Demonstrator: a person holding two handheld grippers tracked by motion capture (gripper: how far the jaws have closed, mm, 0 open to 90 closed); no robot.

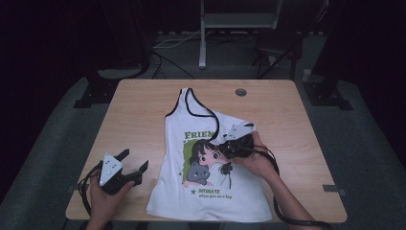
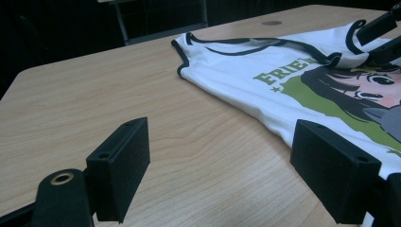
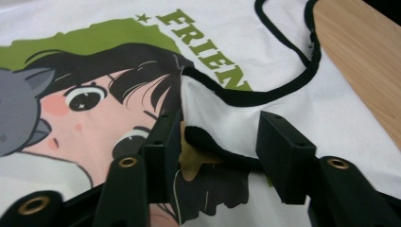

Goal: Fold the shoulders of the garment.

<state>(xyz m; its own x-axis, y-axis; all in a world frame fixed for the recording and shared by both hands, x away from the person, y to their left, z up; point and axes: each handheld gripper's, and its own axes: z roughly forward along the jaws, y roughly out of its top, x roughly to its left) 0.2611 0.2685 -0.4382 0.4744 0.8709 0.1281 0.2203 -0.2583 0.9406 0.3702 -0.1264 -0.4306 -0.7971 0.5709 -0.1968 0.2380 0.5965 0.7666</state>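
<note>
Left gripper [image 1: 133,162] rests on the light wooden table [image 1: 139,110], jaws spread and empty, just beside the hem side of the white sleeveless printed cotton top [image 1: 206,191] lying flat mid-table. Right gripper [image 3: 220,142] sits on the folded-over strap with black trim [image 3: 222,158], jaws apart around it, not yet pinching. Judgement: close squarely on the trim, lift low, and keep the fold edge straight.

The tank top [image 1: 210,158] at frame centre is white with black trim, green lettering and a cartoon print in green, black, pink and grey. The tabletop [image 1: 139,115] is light wood-grain.
</note>
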